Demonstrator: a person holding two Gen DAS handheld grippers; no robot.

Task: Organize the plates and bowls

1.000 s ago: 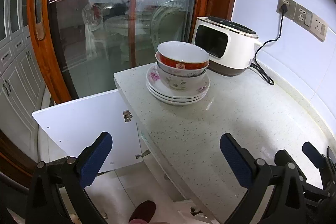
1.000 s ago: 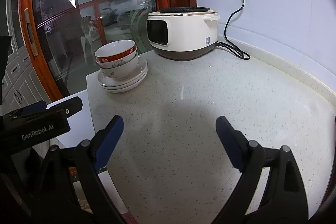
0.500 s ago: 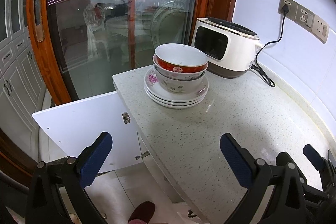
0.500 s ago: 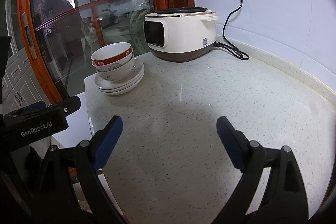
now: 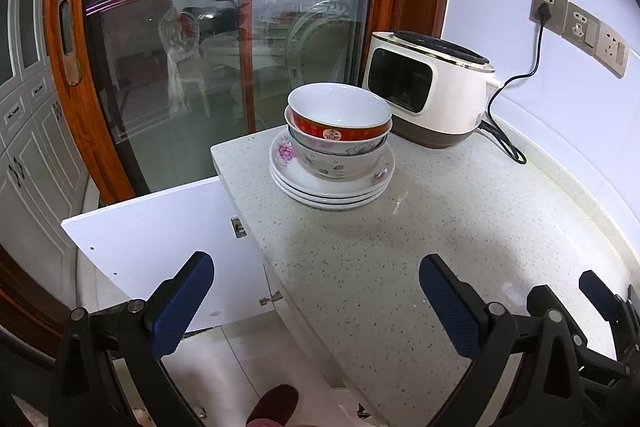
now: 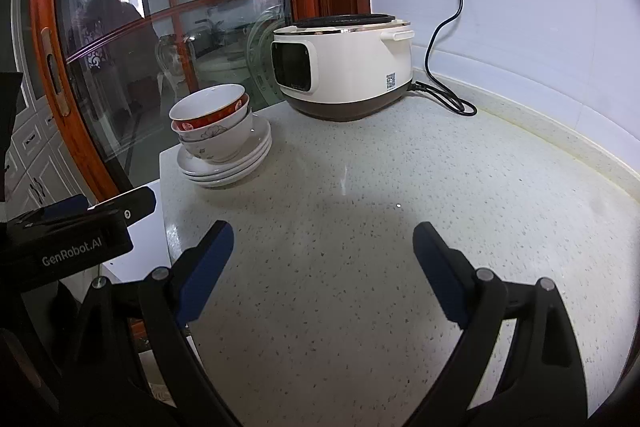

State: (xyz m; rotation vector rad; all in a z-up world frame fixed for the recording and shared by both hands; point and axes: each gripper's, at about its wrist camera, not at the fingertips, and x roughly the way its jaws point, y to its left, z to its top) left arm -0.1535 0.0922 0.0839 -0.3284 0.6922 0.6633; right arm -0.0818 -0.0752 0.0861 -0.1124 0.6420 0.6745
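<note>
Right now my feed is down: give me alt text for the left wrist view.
Two nested bowls sit on a stack of plates at the far corner of a speckled counter, beside a plugged-in white rice cooker. The left gripper hangs in front with jaws wide and empty. A white cabinet door stands open below left.

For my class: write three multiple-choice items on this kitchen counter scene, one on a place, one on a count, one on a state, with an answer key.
1. Where does the stack of plates stand?
A. beside the rice cooker, at the end of the countertop
B. on the floor
C. on top of the cooker

2. How many bowls sit on the plates?
A. one
B. two
C. five

3. How is the cabinet door under the counter?
A. shut
B. removed
C. swung open

Key: 1 A, the stack sits next to the cooker by the counter's end. 2 B, a red-banded bowl nests in a floral bowl. 3 C, the white door juts out from the counter's edge.
</note>
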